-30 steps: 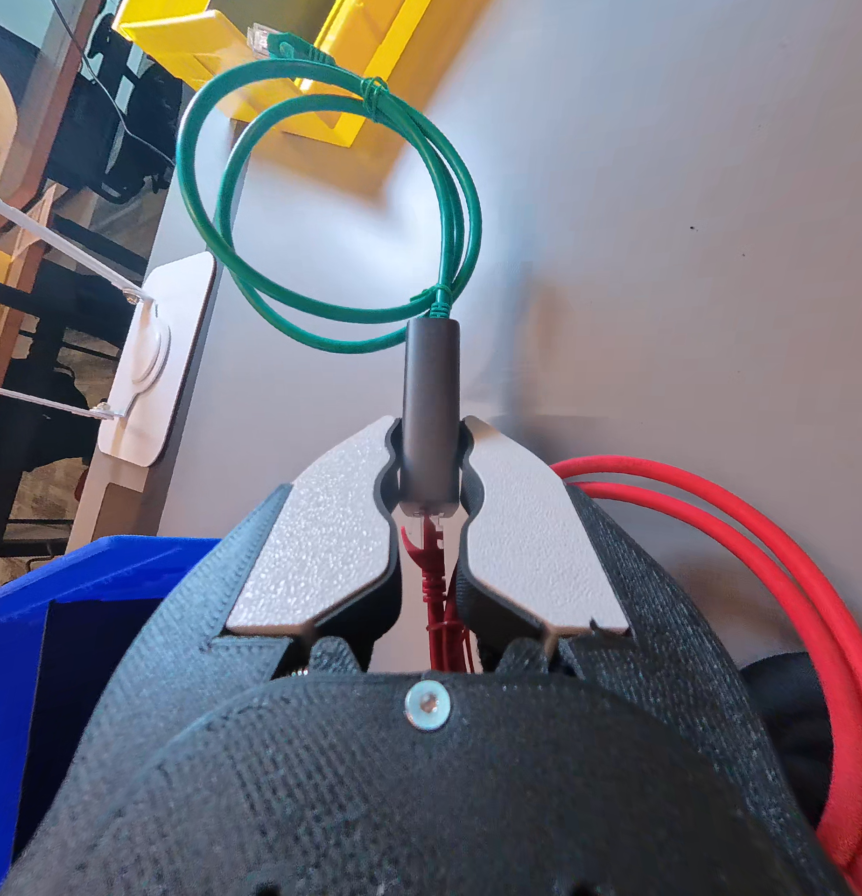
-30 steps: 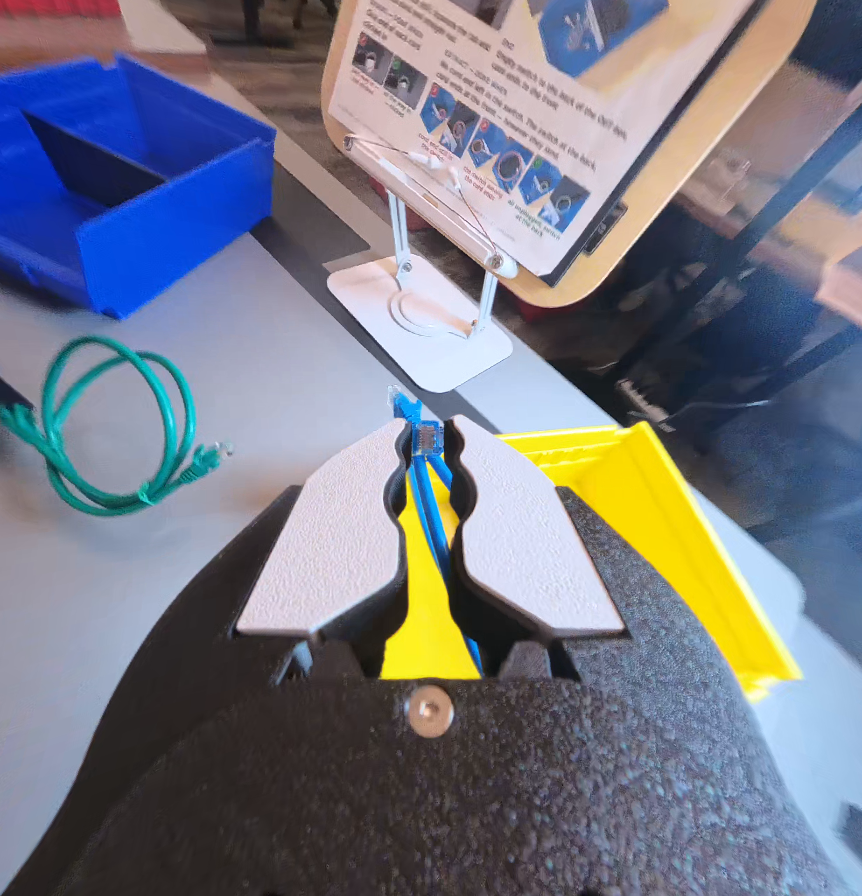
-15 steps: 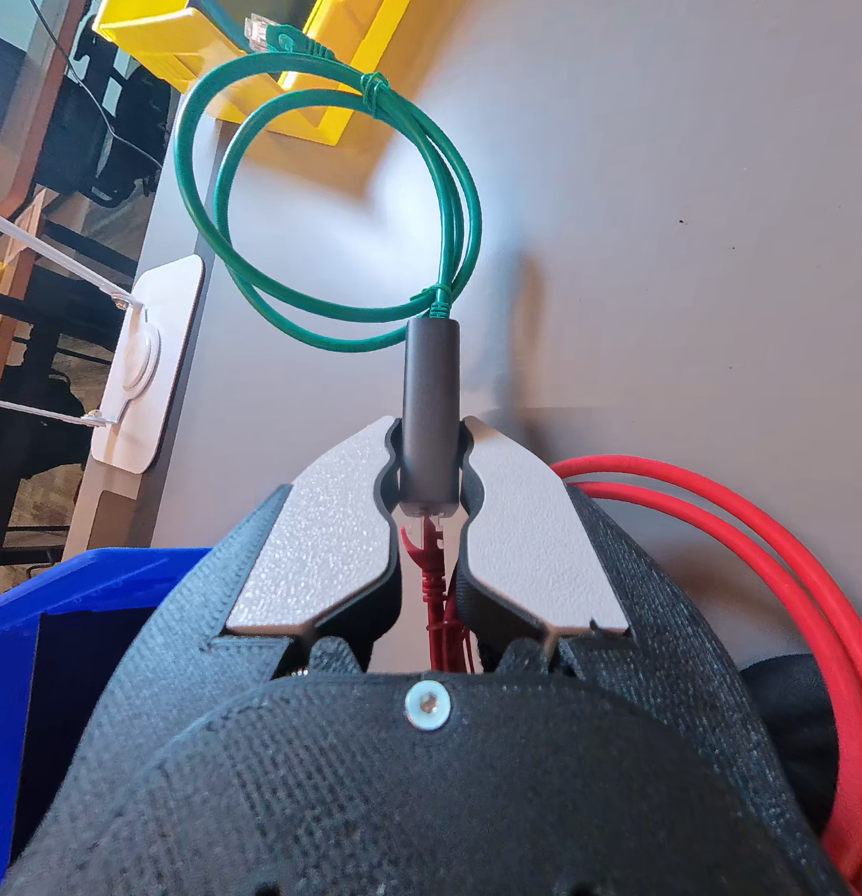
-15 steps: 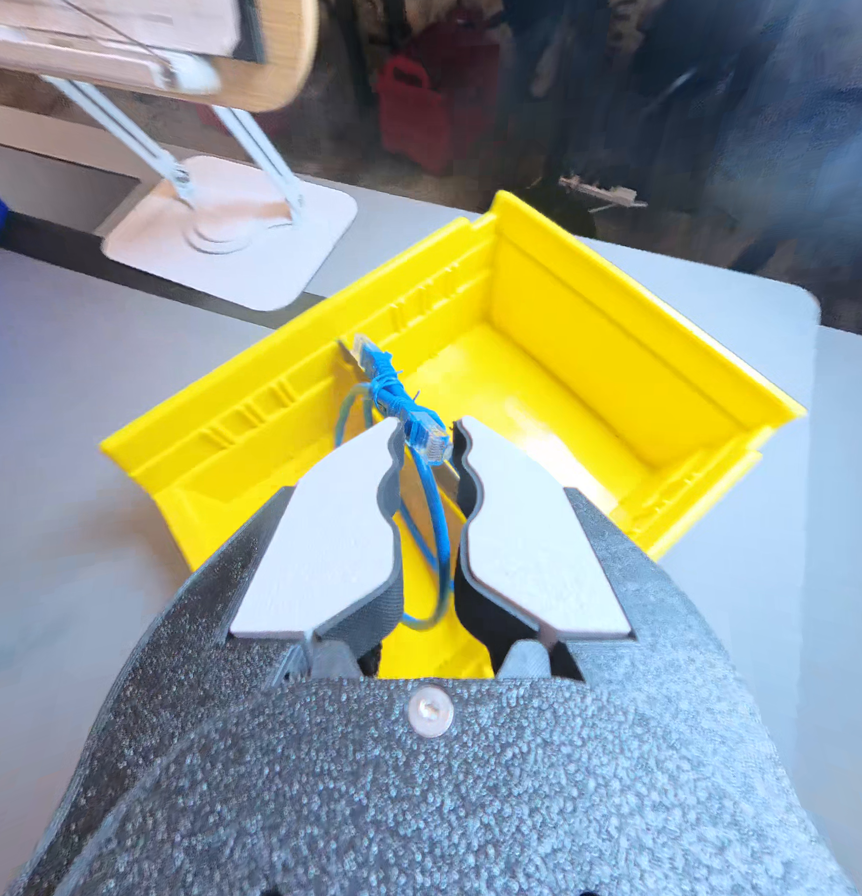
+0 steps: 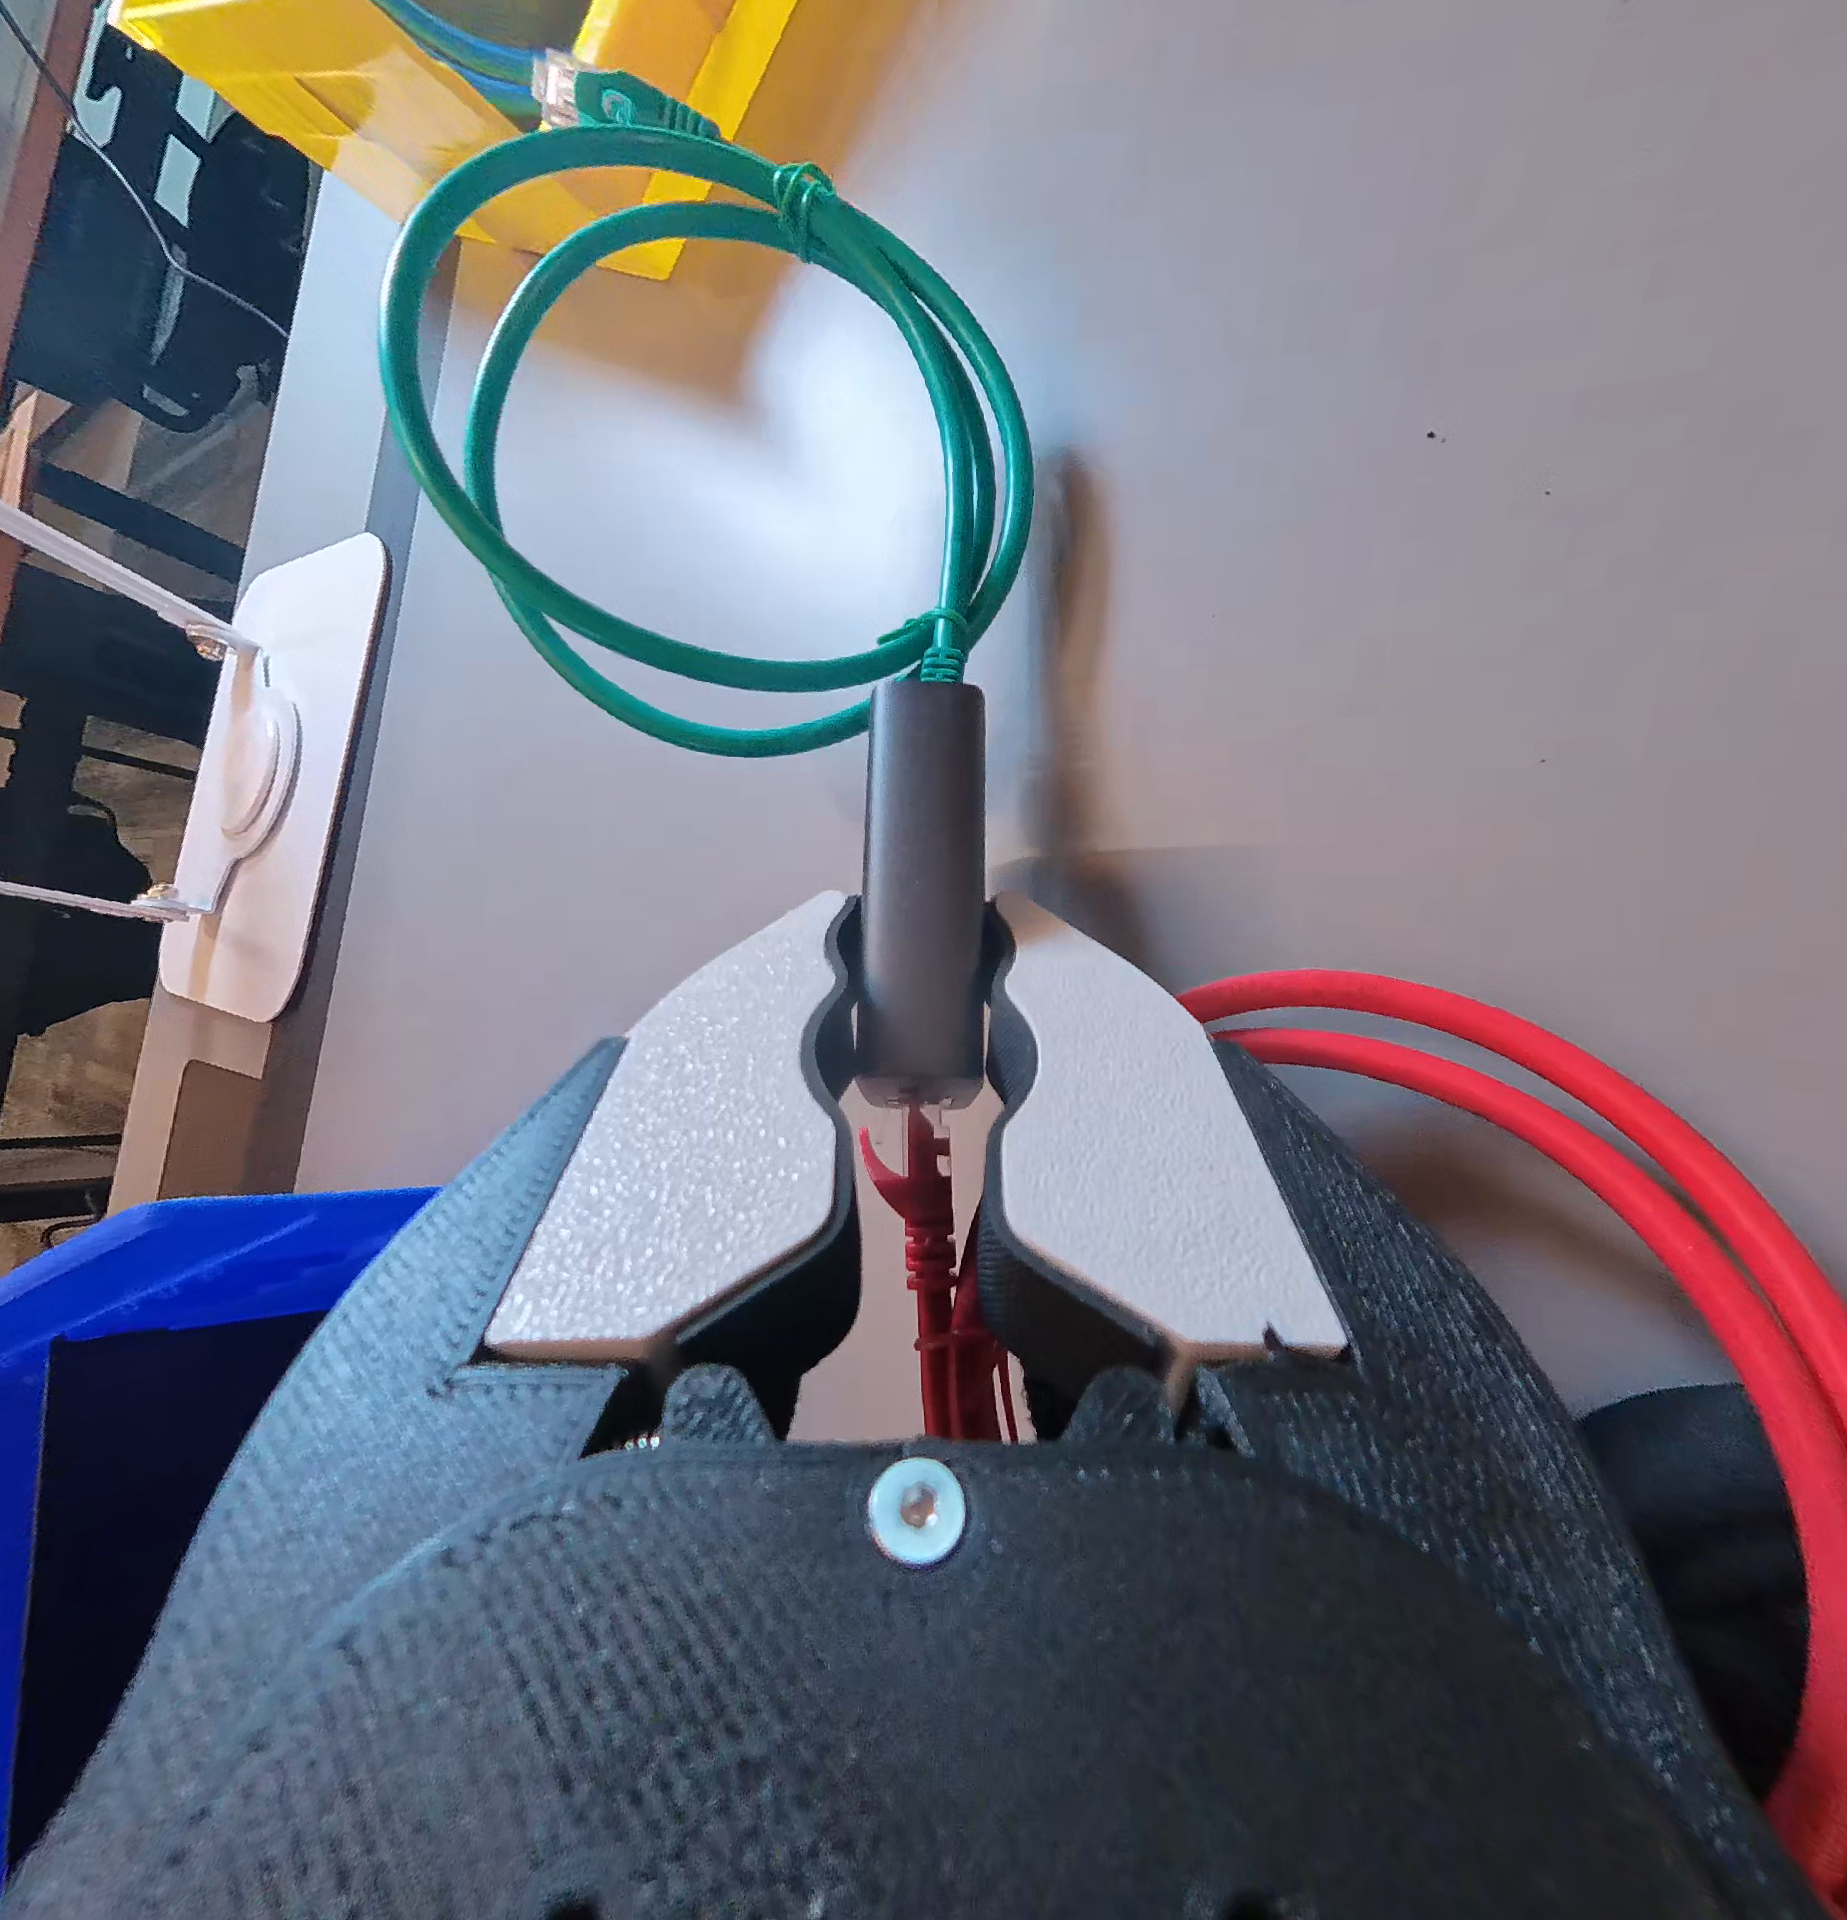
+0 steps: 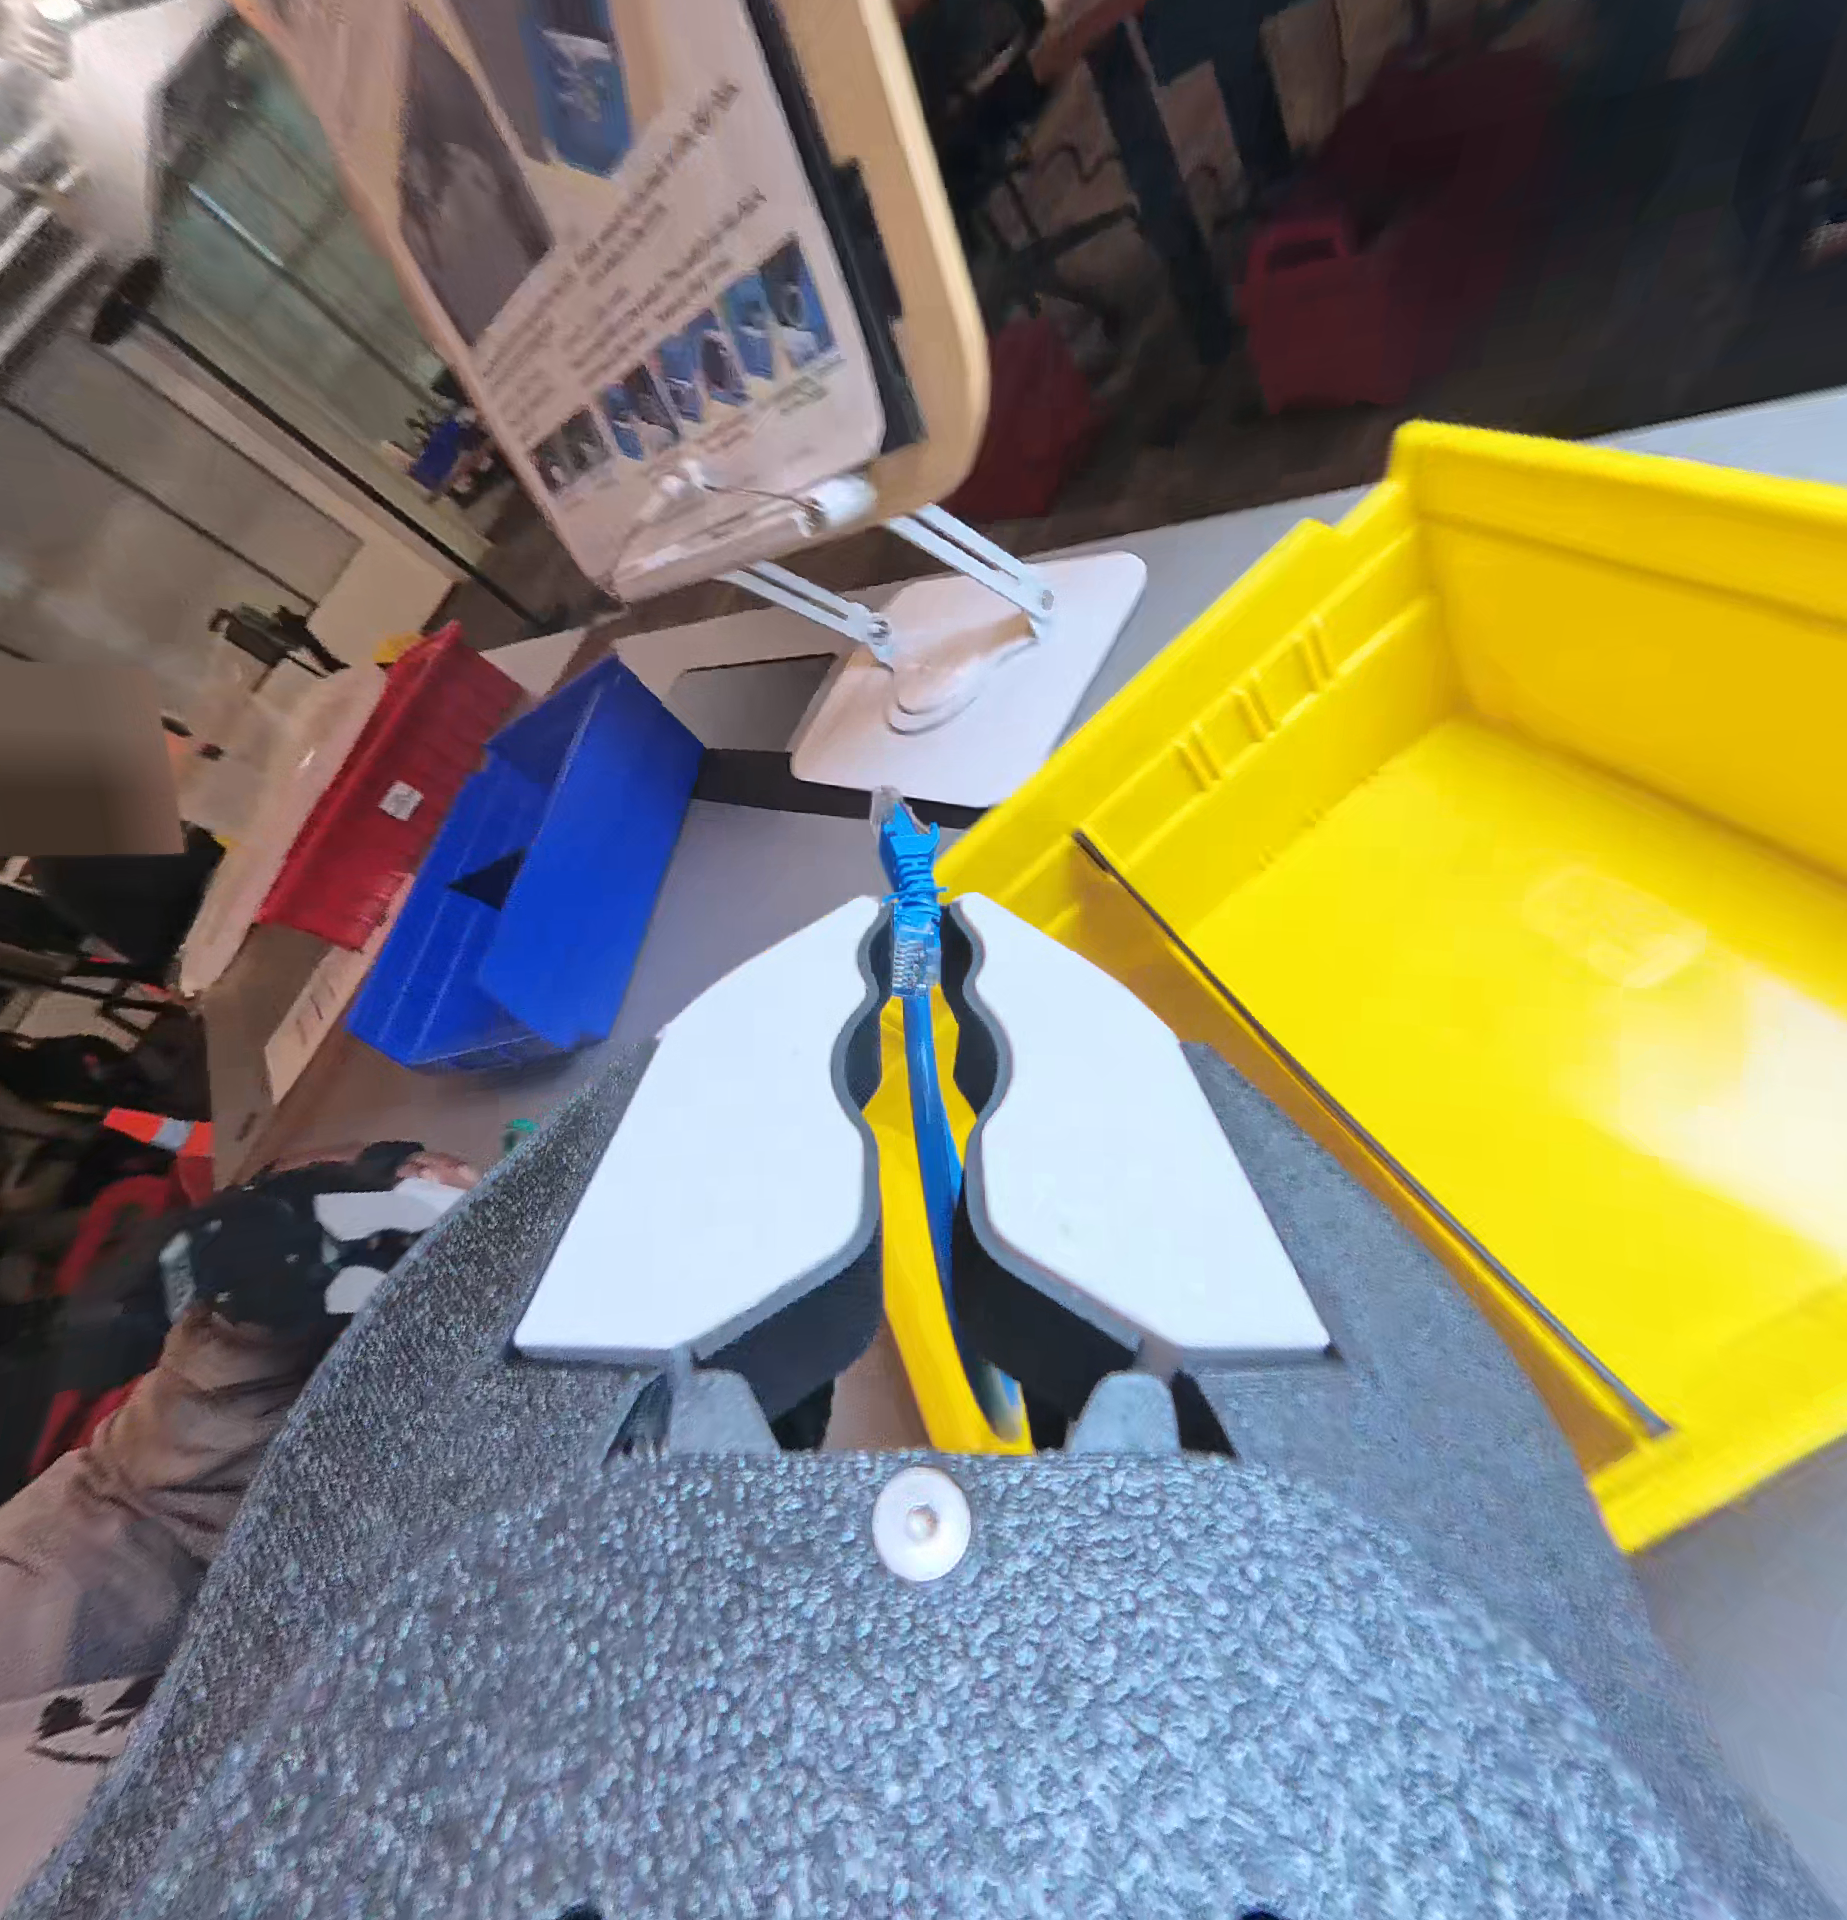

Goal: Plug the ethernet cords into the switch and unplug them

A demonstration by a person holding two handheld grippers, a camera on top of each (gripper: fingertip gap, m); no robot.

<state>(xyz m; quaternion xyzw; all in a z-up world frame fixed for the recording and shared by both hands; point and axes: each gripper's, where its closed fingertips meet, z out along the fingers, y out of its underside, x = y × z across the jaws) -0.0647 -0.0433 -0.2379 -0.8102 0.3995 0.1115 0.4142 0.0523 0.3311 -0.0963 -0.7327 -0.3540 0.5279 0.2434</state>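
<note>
Two grippers, both loaded. Left gripper stays clamped on the dark switch, which stands up between its fingertips; no shift in that grip over the last second. Green cord is plugged into the switch's far end and lies coiled on the grey table, its free plug reaching toward the yellow bin. Red cord enters the near end between the fingers and loops off to the right.

Right gripper is the one that changed: half a second ago its fingers stood apart over the blue cord in the yellow bin; now they are closed on it just behind a plug, and the cord is lifted clear above the bin rim (frame blurred, so the gripper is likely mid-swing). Blue bin and white stand base lie beyond.

Reading: pick-up done, carry to the switch comes next. Which port is free cannot be told from here.
</note>
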